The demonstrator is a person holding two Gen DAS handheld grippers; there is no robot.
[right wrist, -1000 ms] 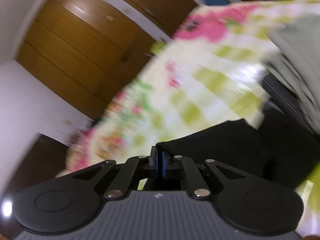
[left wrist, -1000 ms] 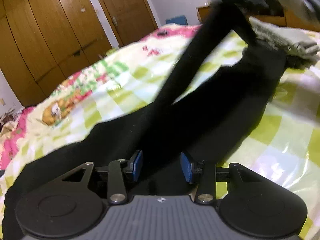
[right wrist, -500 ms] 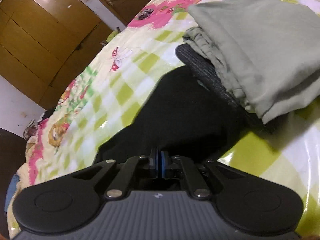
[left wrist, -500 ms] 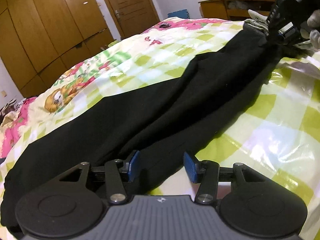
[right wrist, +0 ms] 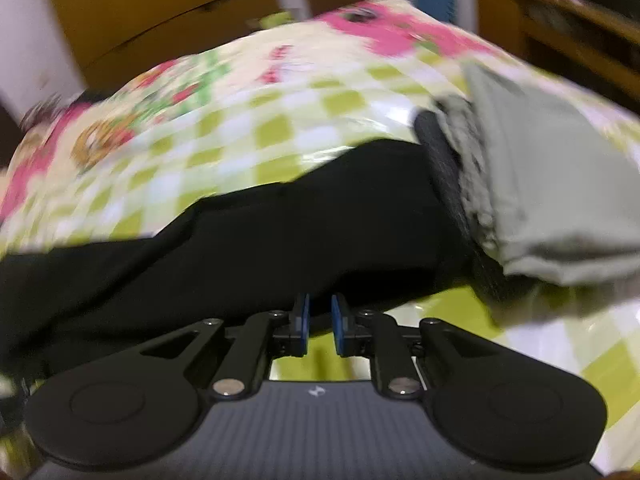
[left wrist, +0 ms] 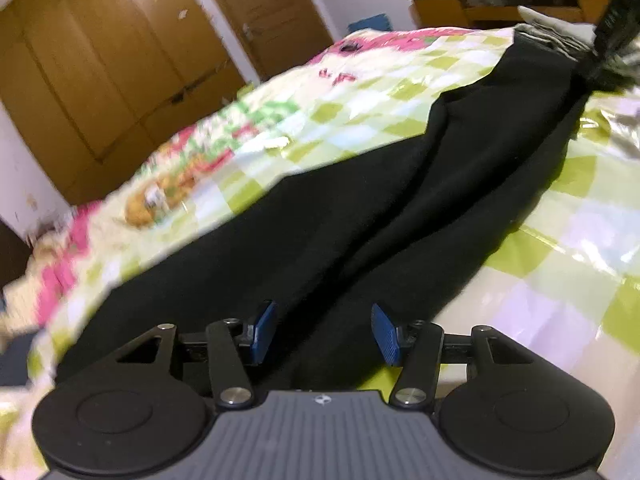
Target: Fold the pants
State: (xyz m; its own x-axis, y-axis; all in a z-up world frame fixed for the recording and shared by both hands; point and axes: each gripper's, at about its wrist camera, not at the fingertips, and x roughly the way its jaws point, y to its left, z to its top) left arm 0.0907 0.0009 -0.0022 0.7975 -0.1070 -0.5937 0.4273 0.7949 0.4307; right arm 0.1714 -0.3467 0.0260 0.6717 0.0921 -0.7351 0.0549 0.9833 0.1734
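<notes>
Black pants [left wrist: 360,216] lie stretched out on the checked bedspread [left wrist: 560,264], one leg laid over the other, running from near my left gripper to the far right. My left gripper [left wrist: 324,332] is open and empty just above the near end of the pants. In the right wrist view the pants [right wrist: 280,240] lie across the middle. My right gripper [right wrist: 320,322] sits at their near edge with its blue pads a small gap apart and nothing between them. The right gripper also shows blurred in the left wrist view [left wrist: 616,36].
A pile of folded grey and dark clothes [right wrist: 540,200] lies against the far end of the pants. Wooden wardrobe doors [left wrist: 100,60] stand behind the bed. A wooden desk [left wrist: 520,0] stands at the far right.
My right gripper has let go of the pants leg: its pads were shut on the cloth and now stand apart. The lifted leg now lies flat. The left gripper stays open.
</notes>
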